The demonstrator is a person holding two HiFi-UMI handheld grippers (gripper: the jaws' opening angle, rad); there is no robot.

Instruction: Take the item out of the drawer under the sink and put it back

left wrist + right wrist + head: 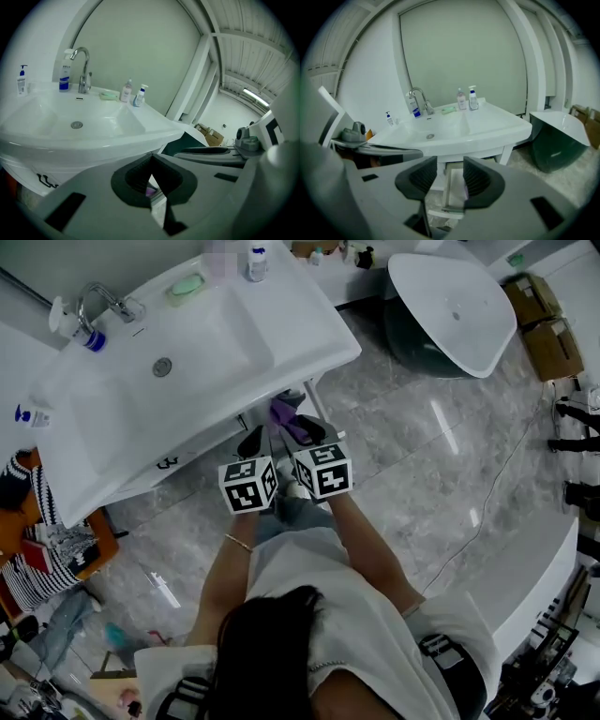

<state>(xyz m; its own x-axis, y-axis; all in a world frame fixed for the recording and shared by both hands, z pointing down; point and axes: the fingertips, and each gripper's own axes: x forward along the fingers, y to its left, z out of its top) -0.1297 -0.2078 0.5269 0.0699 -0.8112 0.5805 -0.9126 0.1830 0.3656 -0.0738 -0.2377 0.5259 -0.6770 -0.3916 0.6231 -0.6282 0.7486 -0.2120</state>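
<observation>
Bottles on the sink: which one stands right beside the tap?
The blue-bottomed bottle left of the tap; one pump bottle stands alone farther left, a pair past the green soap.

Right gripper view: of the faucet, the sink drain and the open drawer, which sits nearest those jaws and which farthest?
1. The drawer, open under the sink, just beyond the parted jaws of the right gripper.
2. The sink drain, higher up, mid-basin.
3. The faucet, at the back edge, left of centre.

Grey marble floor (422, 474), white walls (140, 47) — bright
</observation>
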